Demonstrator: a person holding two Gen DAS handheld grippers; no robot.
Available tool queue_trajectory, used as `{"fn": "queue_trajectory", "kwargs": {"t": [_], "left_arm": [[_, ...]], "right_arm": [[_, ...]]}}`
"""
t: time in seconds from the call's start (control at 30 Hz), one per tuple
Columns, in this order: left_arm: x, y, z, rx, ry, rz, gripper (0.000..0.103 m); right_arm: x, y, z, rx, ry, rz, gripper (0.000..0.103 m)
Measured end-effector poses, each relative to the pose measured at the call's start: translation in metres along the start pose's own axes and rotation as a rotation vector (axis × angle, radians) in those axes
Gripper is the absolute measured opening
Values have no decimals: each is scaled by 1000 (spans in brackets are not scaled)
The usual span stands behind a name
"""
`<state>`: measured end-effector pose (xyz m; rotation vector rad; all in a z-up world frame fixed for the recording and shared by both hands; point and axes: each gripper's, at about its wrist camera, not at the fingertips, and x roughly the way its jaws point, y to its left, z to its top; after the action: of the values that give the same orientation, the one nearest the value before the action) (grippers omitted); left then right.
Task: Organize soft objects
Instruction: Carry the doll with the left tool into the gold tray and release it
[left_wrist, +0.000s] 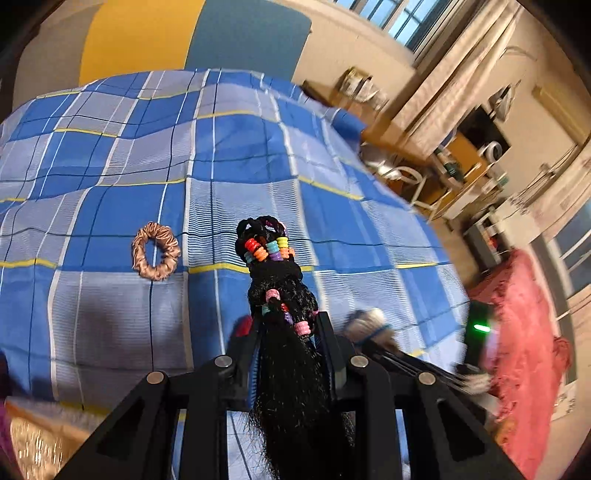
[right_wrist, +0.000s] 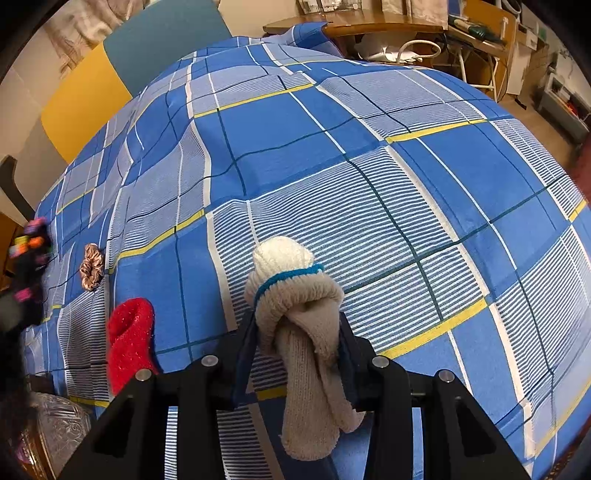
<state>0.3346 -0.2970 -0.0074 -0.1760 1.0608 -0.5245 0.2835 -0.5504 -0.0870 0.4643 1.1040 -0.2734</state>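
My left tool (left_wrist: 290, 334) is clamped on a beaded black hairpiece (left_wrist: 275, 273). Right tool (right_wrist: 297, 345) grips a rolled beige sock (right_wrist: 295, 295) over the plaid bed (right_wrist: 332, 147).

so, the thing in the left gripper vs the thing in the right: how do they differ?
The left gripper is shut on a black hair piece; the right gripper is shut on a beige sock.
The hair piece is fuzzy black with colourful beads; the sock is plain knit with a teal stripe and cream tip.
The hair piece trails loose strands; the sock is knotted into a bundle.
Both are soft and lifted above the plaid cloth.
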Motion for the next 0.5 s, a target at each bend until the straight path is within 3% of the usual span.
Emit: {"fn": "queue_trajectory", "kwargs": {"t": [0.33, 0.5], "left_arm": [[-110, 2, -37, 31, -114, -123, 25], [-162, 10, -57, 81, -187, -144, 25]], "right_arm": [[-3, 12, -7, -79, -50, -59, 39], [-8, 19, -10, -115, -80, -70, 38]]}}
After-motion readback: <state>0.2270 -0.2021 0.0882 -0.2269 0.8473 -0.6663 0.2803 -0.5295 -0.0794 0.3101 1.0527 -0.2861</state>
